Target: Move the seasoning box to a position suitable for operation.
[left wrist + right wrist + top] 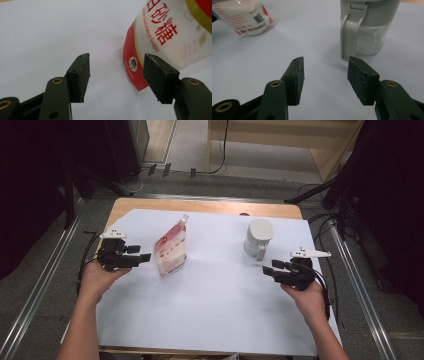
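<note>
From the high view we see a white sheet [210, 305] covering most of a wooden table [200, 206], with a person's forearms coming in from the bottom edge. The left gripper [145, 257] is held low at the left side of the sheet, its jaws pointing toward a red and white sugar pouch [171, 249] that stands upright just beside its tips, not touching as far as we can tell. The right gripper [267, 270] sits at the right side, aimed at a grey-lidded jar [258, 239] that stands near it, slightly farther up the table; pouch and jar are well apart from each other. In the left gripper view we look along the left gripper [116, 75] with its jaws standing apart and nothing between them; the sugar pouch [170, 35] rises just behind the right-hand pad, its lower corner resting on the white sheet [50, 35]. In the right gripper view the right gripper [325, 80] likewise has its jaws spread with bare paper between them. The jar [368, 27], glass with white grains inside and a grey lid clasp hanging down its front, stands just beyond the right-hand pad, while the sugar pouch [244, 17] shows at the upper left, farther off on the white sheet [307, 32].
</note>
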Demonstrator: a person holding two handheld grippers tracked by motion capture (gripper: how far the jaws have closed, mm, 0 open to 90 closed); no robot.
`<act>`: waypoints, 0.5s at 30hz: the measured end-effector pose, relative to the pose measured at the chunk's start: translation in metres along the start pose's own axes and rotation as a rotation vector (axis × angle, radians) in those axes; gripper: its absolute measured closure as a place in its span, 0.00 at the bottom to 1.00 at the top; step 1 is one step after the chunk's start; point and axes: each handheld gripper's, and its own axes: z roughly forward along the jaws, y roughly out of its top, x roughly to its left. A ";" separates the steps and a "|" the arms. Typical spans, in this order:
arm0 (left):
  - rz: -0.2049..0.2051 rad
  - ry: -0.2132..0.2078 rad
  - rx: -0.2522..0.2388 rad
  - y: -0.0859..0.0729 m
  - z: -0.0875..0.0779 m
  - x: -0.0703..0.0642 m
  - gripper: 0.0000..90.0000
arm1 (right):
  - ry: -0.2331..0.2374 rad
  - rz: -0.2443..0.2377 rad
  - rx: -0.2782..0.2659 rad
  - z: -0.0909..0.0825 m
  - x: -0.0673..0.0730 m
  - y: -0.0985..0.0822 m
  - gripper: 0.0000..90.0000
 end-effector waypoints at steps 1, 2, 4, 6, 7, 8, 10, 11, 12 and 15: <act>0.000 0.000 0.000 0.000 0.000 0.000 0.43 | 0.000 0.000 0.000 0.000 0.000 0.000 0.53; -0.026 -0.015 0.002 0.002 0.000 0.005 0.41 | -0.013 -0.019 -0.011 0.000 0.000 0.001 0.52; -0.029 -0.023 -0.007 0.002 0.000 0.005 0.42 | -0.015 -0.022 -0.011 0.000 0.000 0.000 0.51; 0.008 -0.017 -0.010 0.002 -0.001 0.003 0.43 | -0.018 -0.026 -0.002 0.000 0.000 0.000 0.52; 0.026 -0.014 -0.008 0.003 -0.001 0.002 0.43 | -0.015 -0.021 0.009 0.000 0.000 0.000 0.53; 0.034 -0.017 -0.001 0.004 0.000 0.001 0.43 | -0.015 -0.019 0.008 0.000 0.000 0.000 0.53; 0.052 -0.008 0.002 0.005 0.000 0.000 0.43 | -0.016 -0.015 0.005 0.000 0.000 0.000 0.52; 0.050 -0.014 0.004 0.006 0.000 -0.001 0.43 | -0.019 -0.016 -0.001 -0.001 0.000 0.000 0.51; 0.047 -0.015 0.000 0.006 0.000 -0.001 0.43 | -0.022 -0.016 -0.003 -0.001 0.000 0.000 0.51; 0.047 -0.020 0.010 0.007 -0.001 -0.001 0.43 | -0.024 -0.020 -0.001 -0.001 0.000 0.000 0.50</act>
